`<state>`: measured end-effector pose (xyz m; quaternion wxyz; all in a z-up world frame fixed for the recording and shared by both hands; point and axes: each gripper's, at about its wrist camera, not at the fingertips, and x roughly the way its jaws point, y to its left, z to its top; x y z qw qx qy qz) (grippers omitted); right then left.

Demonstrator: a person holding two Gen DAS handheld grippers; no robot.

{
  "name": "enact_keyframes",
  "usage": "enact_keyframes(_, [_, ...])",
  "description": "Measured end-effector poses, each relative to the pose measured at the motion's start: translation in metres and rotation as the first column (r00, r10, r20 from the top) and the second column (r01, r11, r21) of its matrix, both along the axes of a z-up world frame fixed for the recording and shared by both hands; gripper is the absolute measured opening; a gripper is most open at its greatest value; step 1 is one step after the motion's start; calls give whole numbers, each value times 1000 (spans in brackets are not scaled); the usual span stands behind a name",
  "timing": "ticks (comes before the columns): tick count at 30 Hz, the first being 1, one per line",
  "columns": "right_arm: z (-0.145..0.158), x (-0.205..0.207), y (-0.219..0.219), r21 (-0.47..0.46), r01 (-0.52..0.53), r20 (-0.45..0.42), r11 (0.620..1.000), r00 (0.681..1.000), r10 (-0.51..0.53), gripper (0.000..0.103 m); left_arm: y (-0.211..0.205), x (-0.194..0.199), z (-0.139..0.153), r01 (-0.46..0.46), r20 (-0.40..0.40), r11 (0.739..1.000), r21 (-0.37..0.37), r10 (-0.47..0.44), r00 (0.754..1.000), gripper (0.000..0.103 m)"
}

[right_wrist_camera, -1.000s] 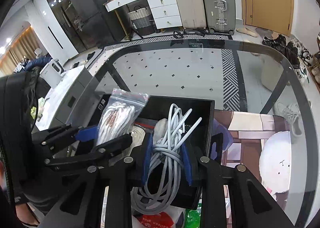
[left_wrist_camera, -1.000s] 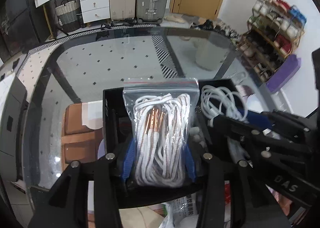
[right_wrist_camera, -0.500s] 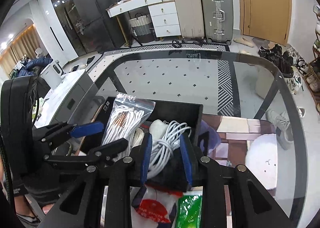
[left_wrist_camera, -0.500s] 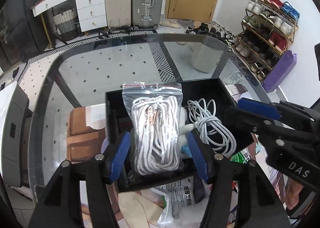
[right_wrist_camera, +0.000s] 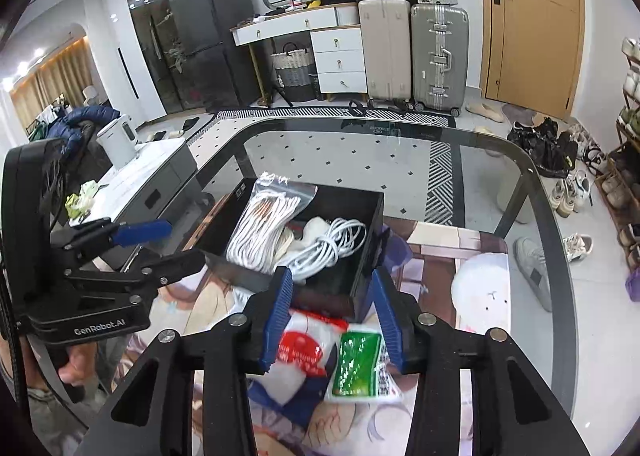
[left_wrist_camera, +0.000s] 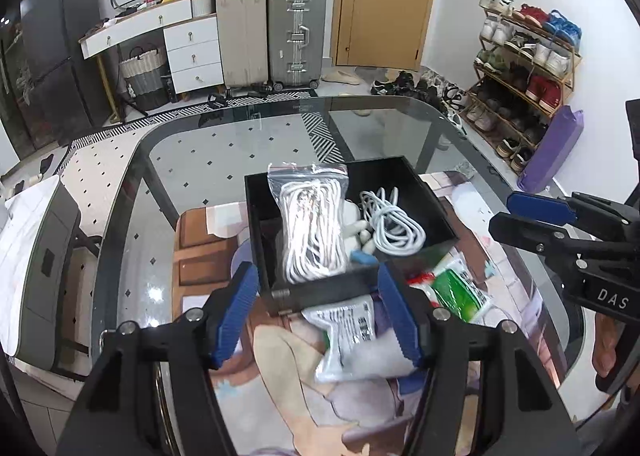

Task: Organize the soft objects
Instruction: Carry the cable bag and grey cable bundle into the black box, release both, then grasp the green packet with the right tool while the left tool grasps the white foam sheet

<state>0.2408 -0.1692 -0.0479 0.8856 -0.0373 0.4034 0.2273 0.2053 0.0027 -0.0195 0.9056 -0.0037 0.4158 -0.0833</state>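
1. Left gripper [left_wrist_camera: 316, 312] hovering at 6 o'clock of the black box [left_wrist_camera: 432, 196], jaws spread wide, gripping nothing.
2. Right gripper [right_wrist_camera: 330, 320] hanging over the packets [right_wrist_camera: 356, 360], jaws parted, holding nothing.
3. Bagged rope [left_wrist_camera: 312, 224] leaning upright inside the box, at 9 o'clock of the coiled cable [left_wrist_camera: 394, 224].
4. Box resting on the glass table [left_wrist_camera: 224, 160]; packets lying just at its 6 o'clock.

Black box [left_wrist_camera: 424, 192], white cables [left_wrist_camera: 394, 222], blue gripper pads [left_wrist_camera: 236, 312].
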Motion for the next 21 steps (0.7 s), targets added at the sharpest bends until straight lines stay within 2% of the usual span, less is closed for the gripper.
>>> enact_keyframes(7, [-13,-18,-4,-30,-20,-21,999,1000,19,43,-9,-20,-11,35,-34,999,-16,-36,999,65])
enact_keyframes(13, [-37,-13,-9,-78,-8,-58,997,998,3,43,-18,-22,-39,95,-109,995,15,-93,990,65])
enact_keyframes(17, [-55,-6,-17,-100,9,-97,995,995,-18,43,-7,-17,-54,77,-151,997,26,-72,986,65])
enact_keyframes(21, [-65,-5,-9,-96,-27,-122,995,992,15,43,4,-11,-62,53,-172,998,34,-46,984,65])
